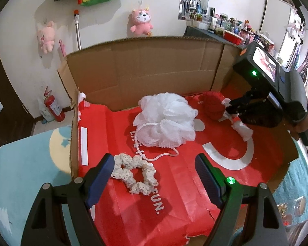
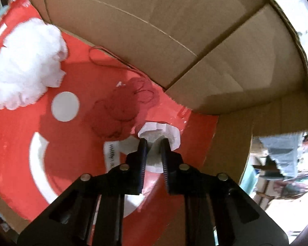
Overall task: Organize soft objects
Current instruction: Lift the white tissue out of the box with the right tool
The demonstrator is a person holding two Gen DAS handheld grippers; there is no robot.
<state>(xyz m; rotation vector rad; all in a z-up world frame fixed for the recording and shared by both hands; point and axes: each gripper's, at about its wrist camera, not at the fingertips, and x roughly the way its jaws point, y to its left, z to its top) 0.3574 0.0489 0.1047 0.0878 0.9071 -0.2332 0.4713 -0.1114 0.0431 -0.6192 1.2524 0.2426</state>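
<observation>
I find right gripper (image 2: 154, 141) clamped on white cloth (image 2: 164, 133), lower centre, beside red yarn (image 2: 115, 110). Left gripper (image 1: 154, 176) open, empty, over scrunchie (image 1: 133, 174). Loofah (image 1: 166, 121) mid-frame. All four loose in box (image 1: 154, 65); sorting barely begun.

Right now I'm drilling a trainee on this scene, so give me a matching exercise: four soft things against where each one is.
Things:
1 white mesh bath puff
2 cream scrunchie
3 red yarn ball
4 white rolled cloth

Places:
A between the right gripper's closed jaws
B middle of the red sheet
C nearest the open left gripper
D by the cardboard back wall

Pairs: 1-B, 2-C, 3-D, 4-A
</observation>
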